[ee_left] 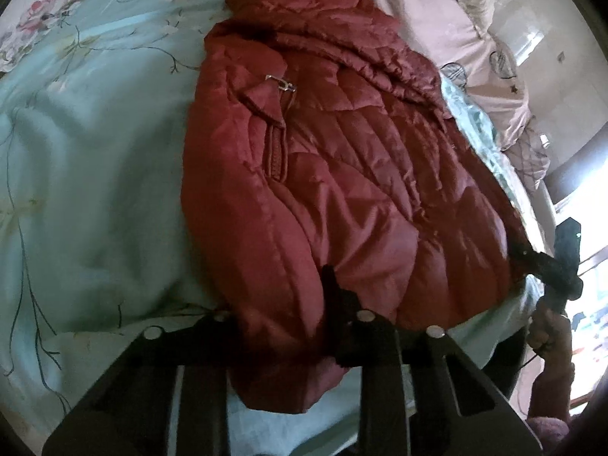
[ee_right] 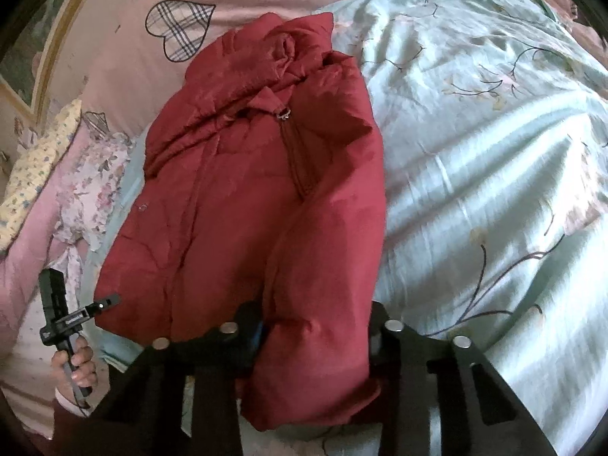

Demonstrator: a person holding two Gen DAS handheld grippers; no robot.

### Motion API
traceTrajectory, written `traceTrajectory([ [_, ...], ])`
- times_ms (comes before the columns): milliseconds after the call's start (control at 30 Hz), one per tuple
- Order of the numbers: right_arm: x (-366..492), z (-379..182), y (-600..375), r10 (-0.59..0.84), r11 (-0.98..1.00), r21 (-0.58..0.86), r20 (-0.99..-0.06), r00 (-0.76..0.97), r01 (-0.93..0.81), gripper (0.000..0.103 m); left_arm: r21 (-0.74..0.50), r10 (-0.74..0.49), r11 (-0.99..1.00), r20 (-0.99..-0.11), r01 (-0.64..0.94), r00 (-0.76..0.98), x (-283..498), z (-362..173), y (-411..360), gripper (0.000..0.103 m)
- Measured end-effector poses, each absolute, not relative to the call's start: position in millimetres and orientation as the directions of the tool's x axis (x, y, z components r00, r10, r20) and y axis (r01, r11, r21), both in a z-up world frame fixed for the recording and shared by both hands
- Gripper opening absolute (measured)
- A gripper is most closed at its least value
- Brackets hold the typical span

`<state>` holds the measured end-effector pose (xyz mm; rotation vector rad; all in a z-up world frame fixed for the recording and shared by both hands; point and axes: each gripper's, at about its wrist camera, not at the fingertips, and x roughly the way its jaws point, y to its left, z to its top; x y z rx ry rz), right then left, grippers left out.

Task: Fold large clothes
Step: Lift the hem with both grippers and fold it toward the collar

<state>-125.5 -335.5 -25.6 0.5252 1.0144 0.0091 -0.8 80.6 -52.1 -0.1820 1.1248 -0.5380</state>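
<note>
A dark red quilted puffer jacket [ee_left: 334, 159] lies lengthwise on the bed, folded narrow, collar at the far end, a metal zip pull near the chest. In the left wrist view the left gripper [ee_left: 281, 323] has its fingers either side of the jacket's near hem, which bunches between them. In the right wrist view the jacket [ee_right: 247, 197] fills the middle and the right gripper [ee_right: 311, 326] holds the near hem between its fingers. The other gripper shows at the jacket's corner in each view: the right one [ee_left: 532, 254] and the left one [ee_right: 106, 300].
The jacket rests on a pale mint floral quilt [ee_left: 95, 174], also seen in the right wrist view [ee_right: 494, 174]. Pink bedding with plaid hearts [ee_right: 182, 34] lies beyond the collar. A floral pillow [ee_right: 41, 159] is at the left edge. A bright window [ee_left: 585, 228] is on the right.
</note>
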Motion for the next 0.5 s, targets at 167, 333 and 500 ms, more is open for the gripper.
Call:
traceTrajectory([
  [167, -132, -18, -336, 0.278, 0.862, 0.461, -0.779, 0.562, 0.212, 0.026, -0.405, -0.507, 0.853, -0.792, 0.329, 0.339, -7, -43, 83, 0.018],
  [333, -140, -4, -338, 0.335, 0.839, 0.519, -0.732, 0.594, 0.166, 0.024, -0.42, -0.535, 0.836, -0.765, 0.352, 0.358, -12, -26, 88, 0.016],
  [500, -148, 16, -336, 0.385, 0.814, 0.571, -0.67, 0.635, 0.108, 0.023, -0.428, -0.57, 0.813, -0.723, 0.396, 0.389, -16, 1, 96, 0.015],
])
